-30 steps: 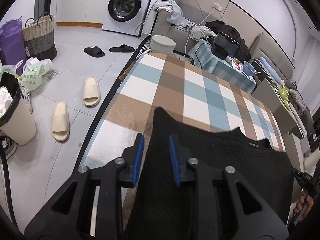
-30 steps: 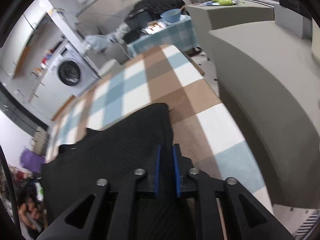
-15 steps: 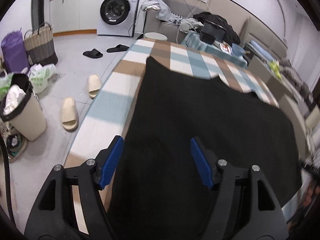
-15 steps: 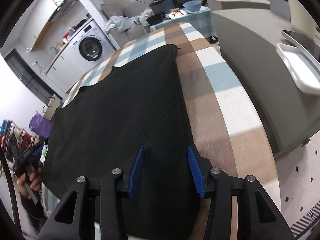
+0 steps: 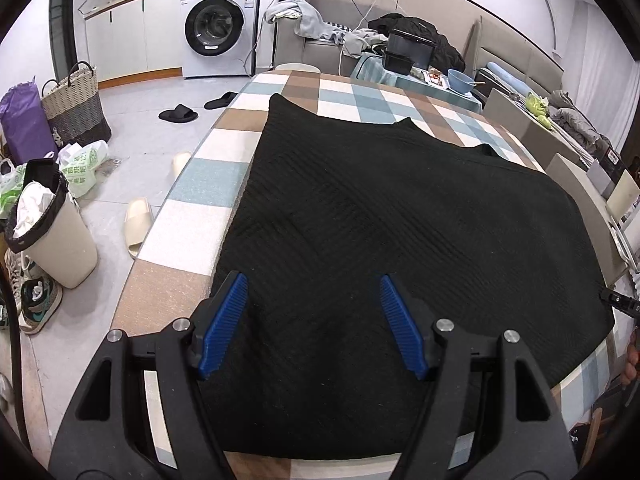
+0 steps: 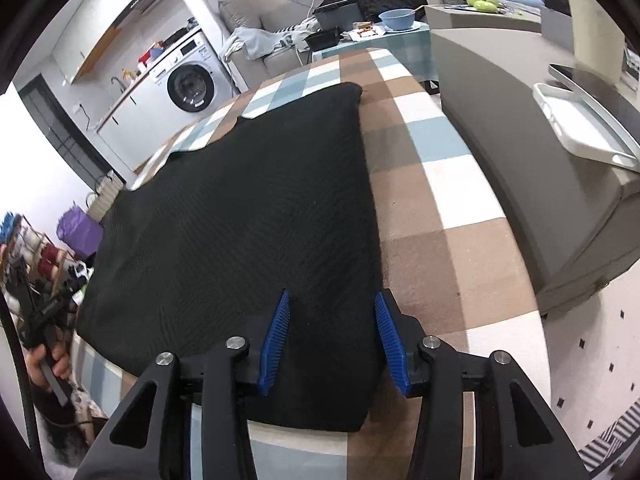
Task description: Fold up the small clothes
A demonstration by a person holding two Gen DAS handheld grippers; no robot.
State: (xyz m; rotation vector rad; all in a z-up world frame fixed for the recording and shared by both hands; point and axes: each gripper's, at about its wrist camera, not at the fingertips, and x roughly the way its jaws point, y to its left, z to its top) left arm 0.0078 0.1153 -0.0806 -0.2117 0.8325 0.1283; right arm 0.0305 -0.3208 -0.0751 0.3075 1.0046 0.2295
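A black knit garment (image 5: 400,216) lies spread flat on the checked tablecloth (image 5: 200,176). My left gripper (image 5: 312,320) hovers open over the garment's near left part, its blue pads (image 5: 224,316) wide apart and clear of the cloth. In the right wrist view the same garment (image 6: 240,216) fills the middle. My right gripper (image 6: 332,340) straddles its near right edge; its jaws are closing, with flat fabric under the gap and the pads not pressing on it. A hand holds the left gripper (image 6: 44,312) at the far left.
A grey sofa block (image 6: 520,152) with a white tray (image 6: 580,128) flanks the table's right side. To the left, the floor holds a bin (image 5: 52,236), slippers (image 5: 138,224) and a woven basket (image 5: 74,108). A washing machine (image 5: 218,28) stands at the back.
Both grippers were shut on the garment, then drew back toward the near edge and let go. The garment now lies flat and the right jaws have narrowed since half a second ago.
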